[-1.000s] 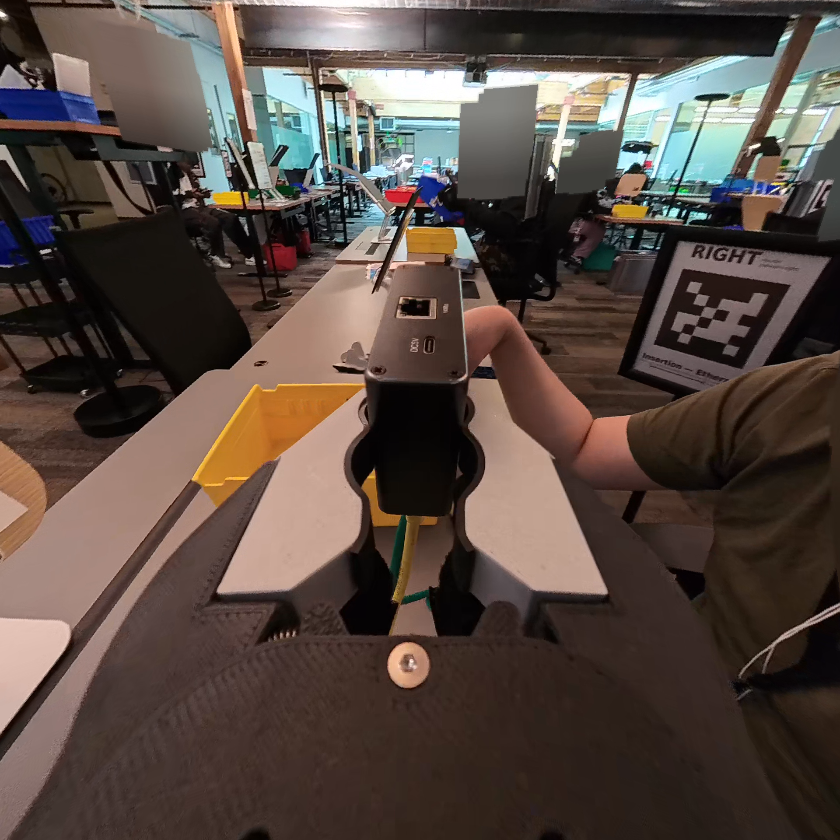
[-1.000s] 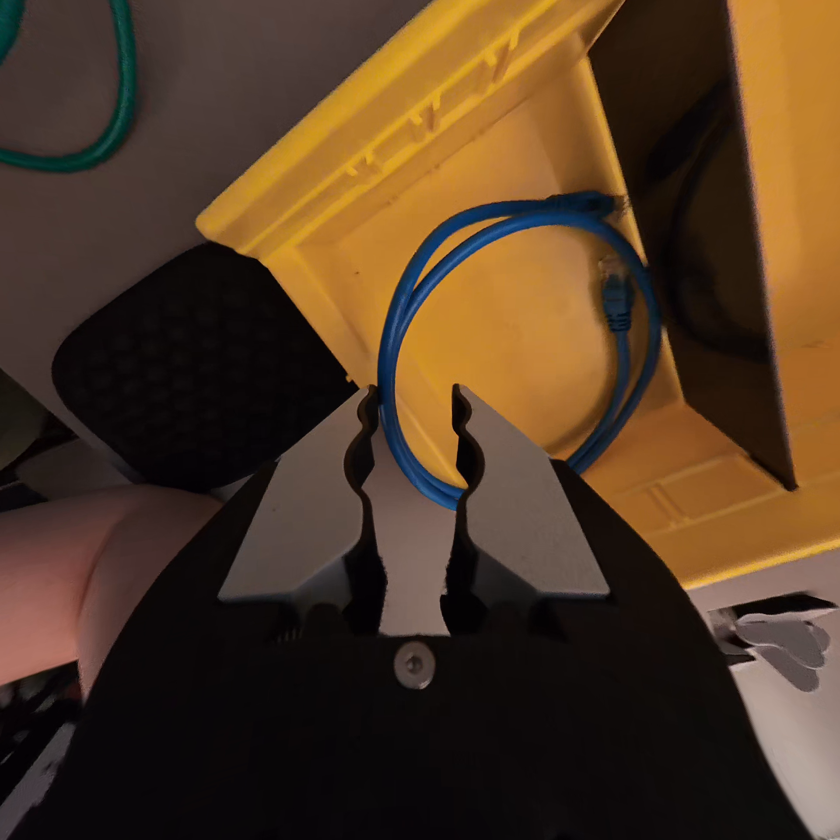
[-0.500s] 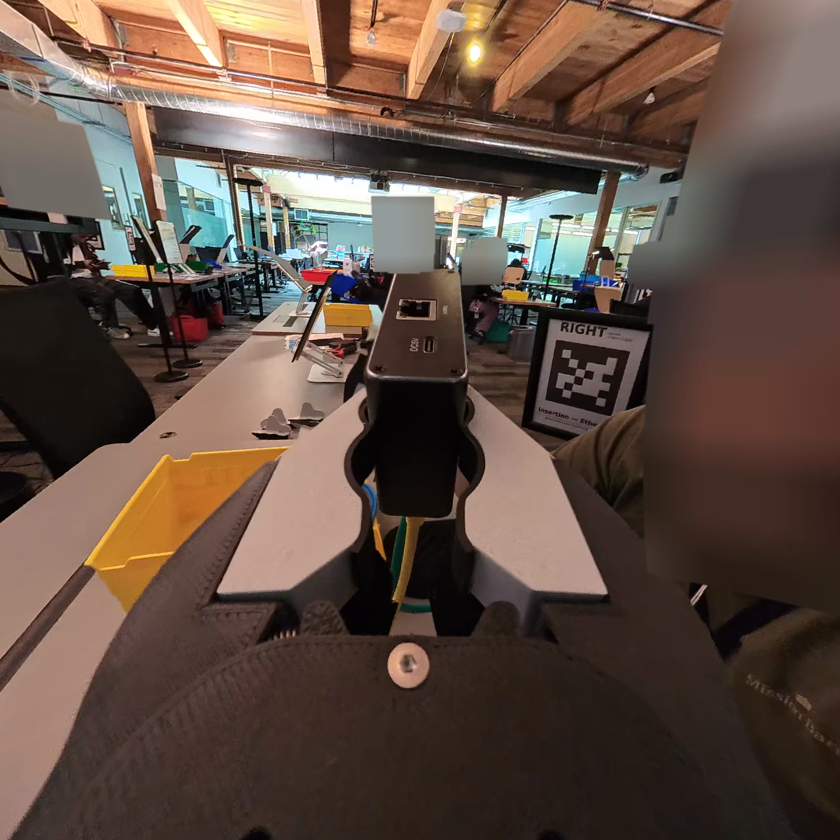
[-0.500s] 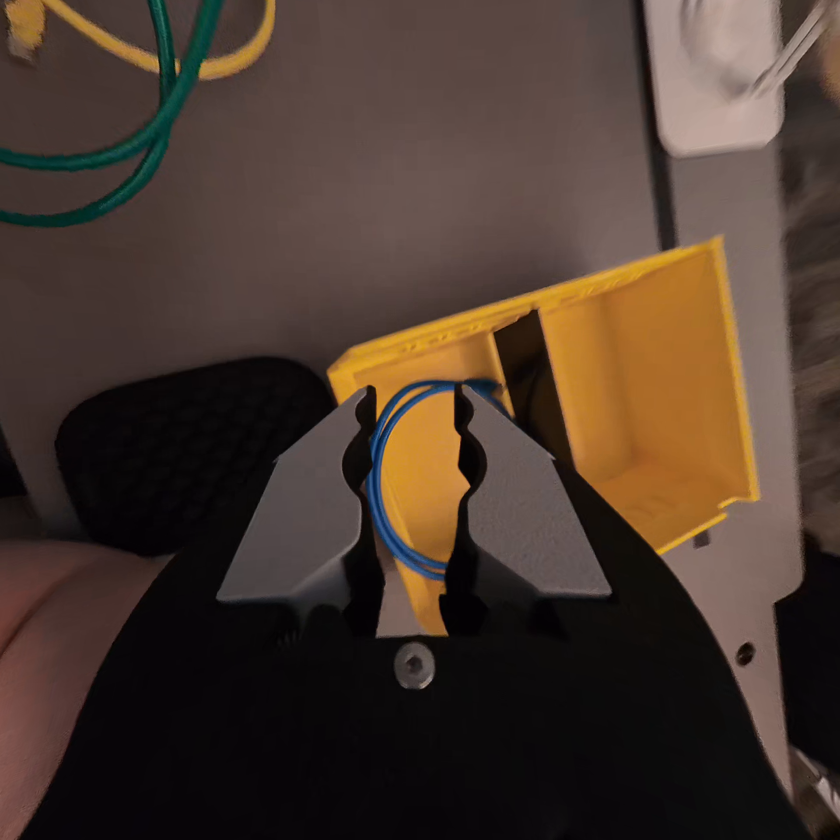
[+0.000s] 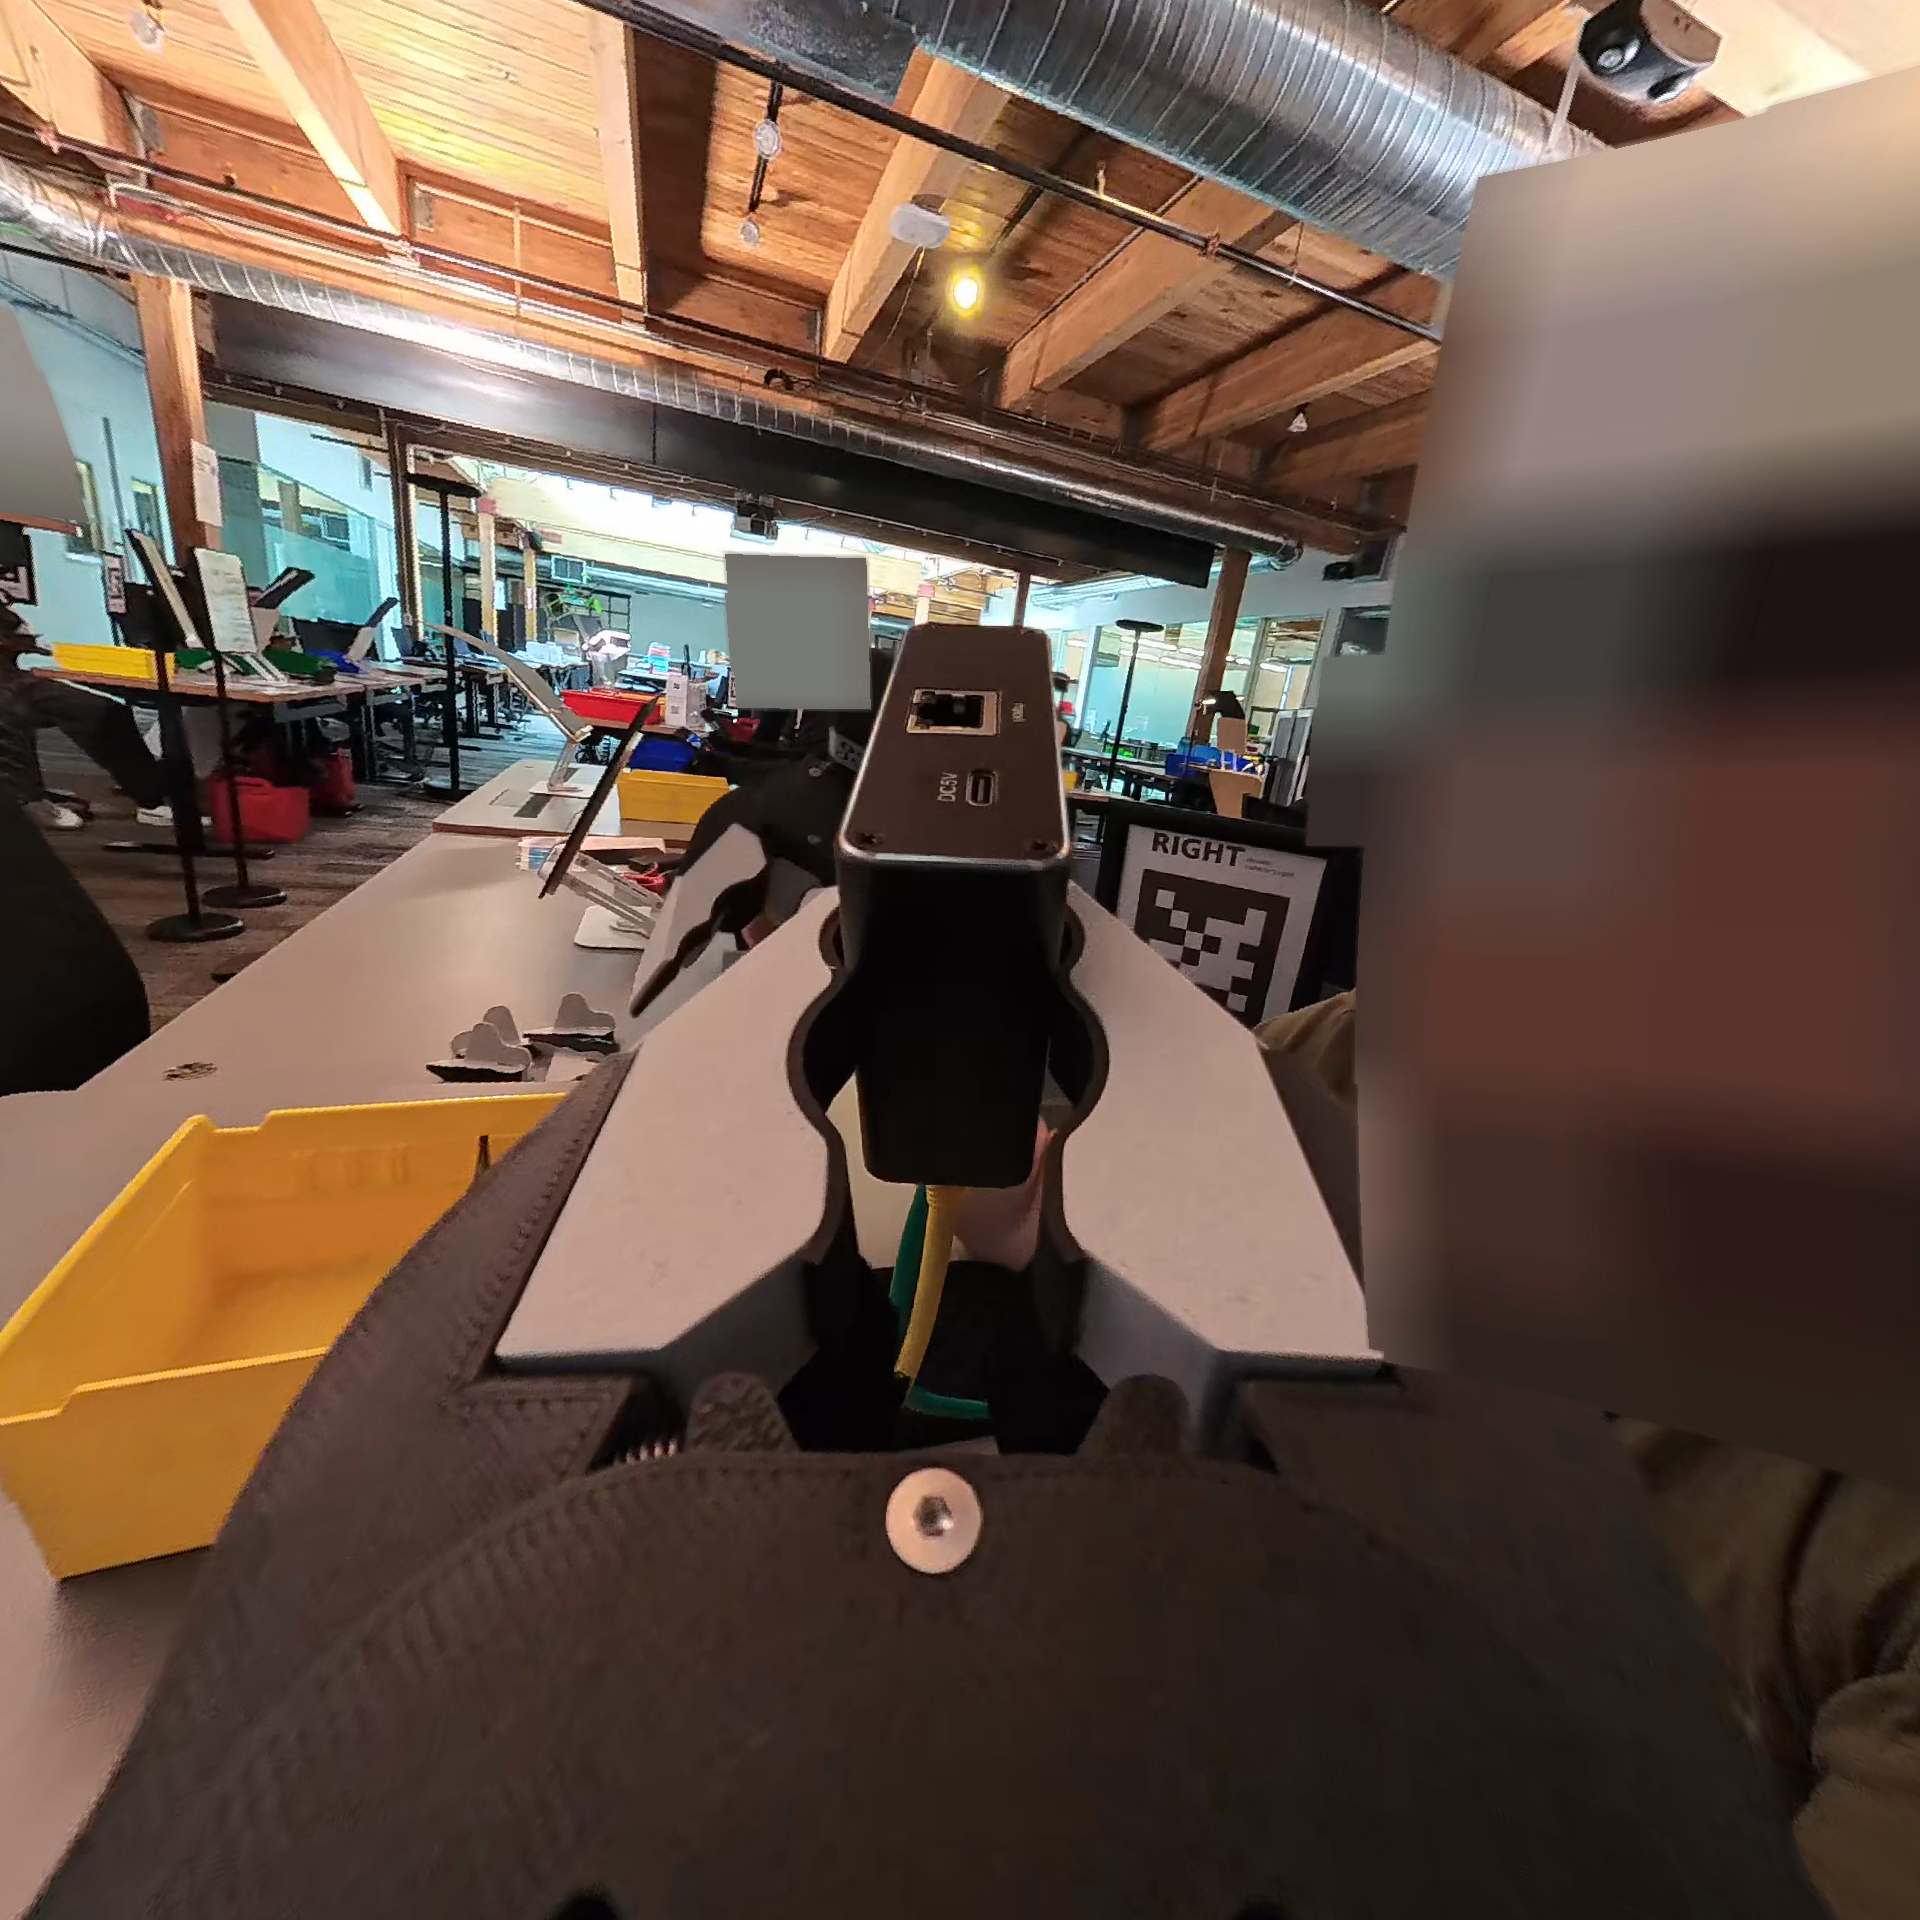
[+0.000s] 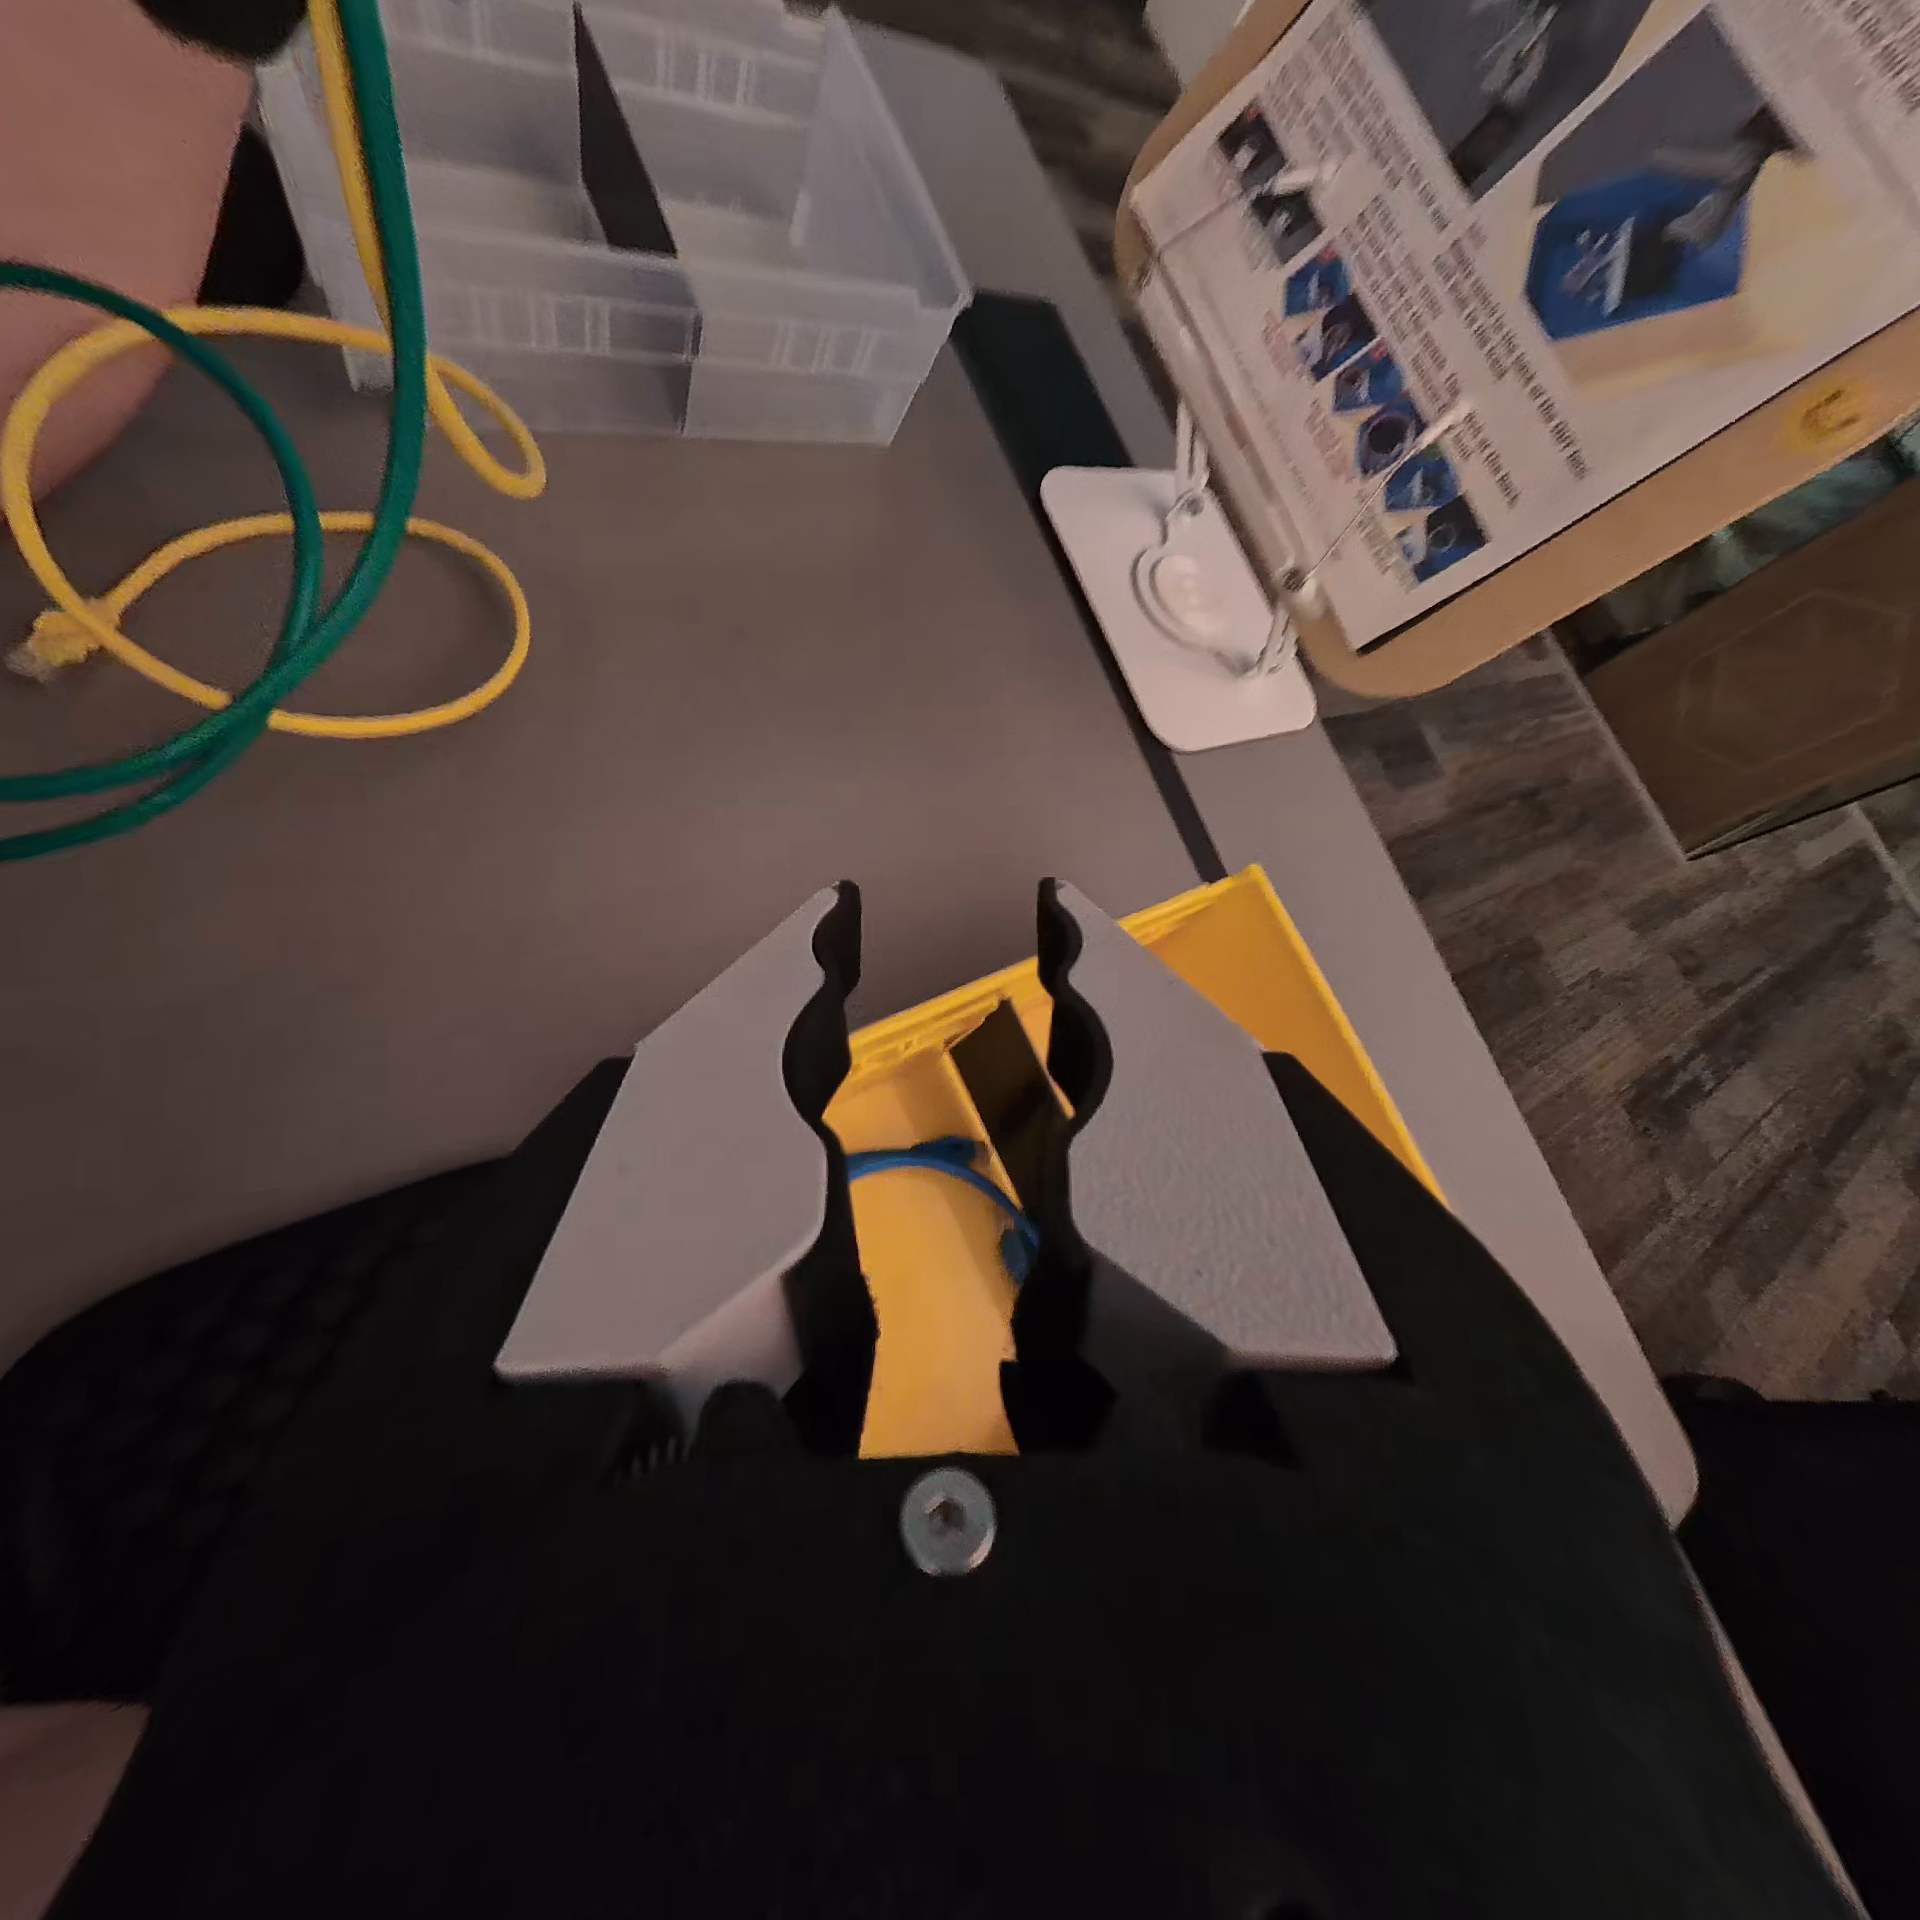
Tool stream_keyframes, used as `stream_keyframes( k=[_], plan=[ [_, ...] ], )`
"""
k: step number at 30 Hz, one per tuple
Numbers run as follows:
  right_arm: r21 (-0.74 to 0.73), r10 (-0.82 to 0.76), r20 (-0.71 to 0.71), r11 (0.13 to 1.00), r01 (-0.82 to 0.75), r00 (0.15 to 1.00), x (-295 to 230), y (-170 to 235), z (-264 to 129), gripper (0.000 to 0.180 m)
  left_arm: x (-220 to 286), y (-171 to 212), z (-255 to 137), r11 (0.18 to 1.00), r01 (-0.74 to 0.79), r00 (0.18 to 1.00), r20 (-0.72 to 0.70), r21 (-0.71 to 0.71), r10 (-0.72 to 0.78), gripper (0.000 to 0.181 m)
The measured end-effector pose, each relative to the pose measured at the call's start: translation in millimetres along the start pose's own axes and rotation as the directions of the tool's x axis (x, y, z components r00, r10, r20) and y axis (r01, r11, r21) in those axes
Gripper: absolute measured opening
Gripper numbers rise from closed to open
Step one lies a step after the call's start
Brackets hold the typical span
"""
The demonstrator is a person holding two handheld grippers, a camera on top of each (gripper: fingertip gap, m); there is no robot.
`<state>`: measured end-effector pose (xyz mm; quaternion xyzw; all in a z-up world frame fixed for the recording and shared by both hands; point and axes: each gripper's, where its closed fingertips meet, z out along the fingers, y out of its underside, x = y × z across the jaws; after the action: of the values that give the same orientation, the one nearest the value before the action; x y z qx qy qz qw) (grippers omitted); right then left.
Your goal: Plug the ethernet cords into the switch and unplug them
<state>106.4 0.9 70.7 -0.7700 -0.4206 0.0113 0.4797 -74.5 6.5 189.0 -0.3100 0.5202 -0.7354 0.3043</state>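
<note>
Left gripper [image 5: 951, 997]: closed on the switch [image 5: 951, 935], which is held upright off the table [image 6: 727, 727].
Right gripper [image 6: 948, 904]: fingers parted, nothing held; poised above the bin [image 6: 1278, 997].
Yellow cord [image 6: 312, 623]: looped on the table, far left, crossed by the green cord [image 6: 353, 540].
Blue cord [image 6: 935, 1174]: coiled inside the bin.
Clear tray [image 6: 644, 239]: far side of the table.

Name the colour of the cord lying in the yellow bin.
Blue cord; the right wrist view shows it best.
</note>
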Motion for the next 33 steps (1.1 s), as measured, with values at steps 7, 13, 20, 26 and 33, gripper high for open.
stream_keyframes(
  k=[7,13,20,26,33],
  plan=[
    [0.35,-0.03,-0.162,0.933,0.086,0.986,15.4,-63.8,-32.7,0.035,-27.7,4.7,-4.0,0.997,-0.058,0.979,0.193,-0.05,0.066,0.032],
    [0.486,0.01,-0.102,0.873,0.041,0.995,-3.7,-96.8,-32.7,0.043,-79.4,9.8,-14.2,0.969,-0.182,0.816,0.523,-0.168,0.245,0.031],
    [0.428,-0.039,-0.154,0.898,0.102,0.987,-24.5,-114.9,20.0,0.06,-109.6,13.9,-9.1,0.869,-0.354,0.554,0.671,-0.346,0.493,0.031],
    [0.46,-0.053,-0.204,0.876,0.143,0.978,-29.8,-125.0,38.0,0.062,-106.6,15.9,-1.2,0.857,-0.374,0.559,0.652,-0.354,0.513,0.031],
    [0.539,0.076,-0.035,0.841,-0.045,0.997,-23.5,-120.5,46.3,0.049,-82.5,1.5,4.4,0.968,-0.247,0.814,0.532,-0.045,0.233,0.031]
  ],
)
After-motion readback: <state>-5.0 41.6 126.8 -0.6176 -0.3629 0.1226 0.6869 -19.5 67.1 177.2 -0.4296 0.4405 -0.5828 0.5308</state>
